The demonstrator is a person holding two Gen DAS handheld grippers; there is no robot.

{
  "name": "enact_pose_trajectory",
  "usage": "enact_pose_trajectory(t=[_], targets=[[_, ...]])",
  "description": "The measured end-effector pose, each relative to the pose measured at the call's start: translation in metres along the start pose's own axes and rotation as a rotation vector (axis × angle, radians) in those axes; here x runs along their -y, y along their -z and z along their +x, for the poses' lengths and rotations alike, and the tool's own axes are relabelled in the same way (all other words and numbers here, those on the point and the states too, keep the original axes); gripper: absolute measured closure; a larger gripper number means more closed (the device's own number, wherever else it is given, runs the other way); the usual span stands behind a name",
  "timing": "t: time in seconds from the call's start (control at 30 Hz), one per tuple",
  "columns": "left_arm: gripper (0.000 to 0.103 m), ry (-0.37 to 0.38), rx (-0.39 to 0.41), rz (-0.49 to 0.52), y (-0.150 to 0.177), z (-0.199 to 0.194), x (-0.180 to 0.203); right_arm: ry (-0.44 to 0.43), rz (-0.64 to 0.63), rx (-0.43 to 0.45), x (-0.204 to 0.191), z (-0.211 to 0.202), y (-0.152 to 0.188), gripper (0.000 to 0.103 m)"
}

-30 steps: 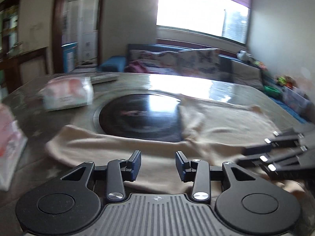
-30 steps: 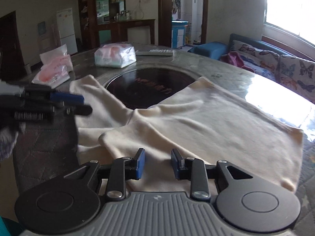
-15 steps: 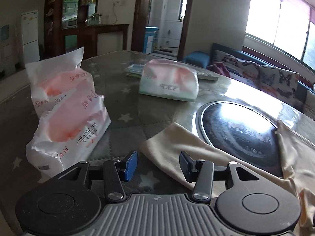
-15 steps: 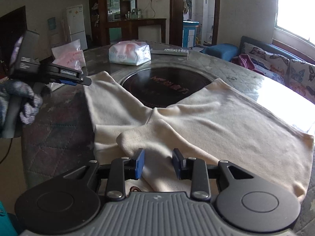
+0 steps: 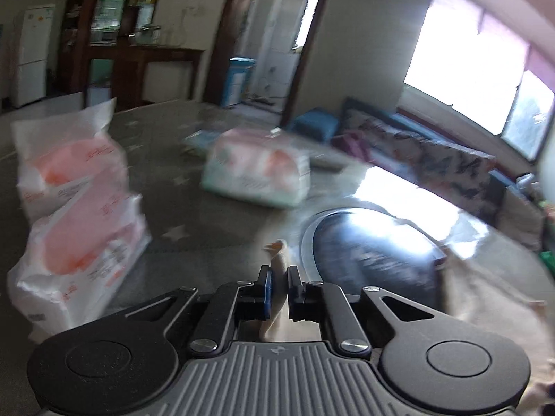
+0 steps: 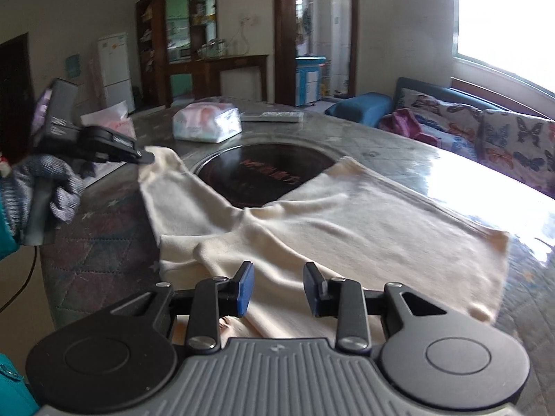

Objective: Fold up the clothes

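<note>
Round bench (image 6: 399,145), cream garment (image 6: 347,215) spread. My left gripper (image 5: 277,279) clamps its ten-o'clock corner for folding; right gripper (image 6: 277,286) hovers, jaws apart.

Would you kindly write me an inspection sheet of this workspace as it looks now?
Surface: round stone table with dark inset disc.
Job's things: cream garment spread flat, one corner lifted.
Clutter: tissue pack; two pink-white bags; remote.
Tongs: left tongs shut on the garment's corner; right tongs open over its near edge.
Cables: one thin cable hanging below the left handle.
Surroundings: sofa, fridge.
</note>
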State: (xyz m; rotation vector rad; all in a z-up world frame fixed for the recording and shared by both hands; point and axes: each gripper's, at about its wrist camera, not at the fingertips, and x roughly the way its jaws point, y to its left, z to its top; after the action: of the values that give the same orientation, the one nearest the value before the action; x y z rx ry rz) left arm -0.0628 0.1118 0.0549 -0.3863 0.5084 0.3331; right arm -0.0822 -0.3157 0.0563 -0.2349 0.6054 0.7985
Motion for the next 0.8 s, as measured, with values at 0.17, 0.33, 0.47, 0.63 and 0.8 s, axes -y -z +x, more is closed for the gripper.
enact_pose_trajectory(t=[0.17, 0.33, 0.47, 0.63, 0.8], targets=[[0.094, 0.226, 0.056, 0.1, -0.013, -0.038, 0.062, 0.055, 0.072, 0.029, 0.018, -0.018, 0.01, 0.072], [0.094, 0.474, 0.032, 0.165, -0.008, -0.061, 0.127, 0.135, 0.157, 0.063, 0.044, -0.043, 0.026, 0.072], [0.094, 0.638, -0.017, 0.22, 0.01, -0.064, 0.176, 0.187, 0.214, 0.074, 0.06, -0.059, 0.039, 0.072], [0.094, 0.772, -0.125, 0.261, 0.046, -0.053, 0.216, 0.243, 0.274, 0.067, 0.076, -0.076, 0.058, 0.072], [0.09, 0.805, -0.249, 0.348, 0.087, -0.04, 0.235, 0.274, 0.32, 0.072, 0.086, -0.085, 0.068, 0.072]])
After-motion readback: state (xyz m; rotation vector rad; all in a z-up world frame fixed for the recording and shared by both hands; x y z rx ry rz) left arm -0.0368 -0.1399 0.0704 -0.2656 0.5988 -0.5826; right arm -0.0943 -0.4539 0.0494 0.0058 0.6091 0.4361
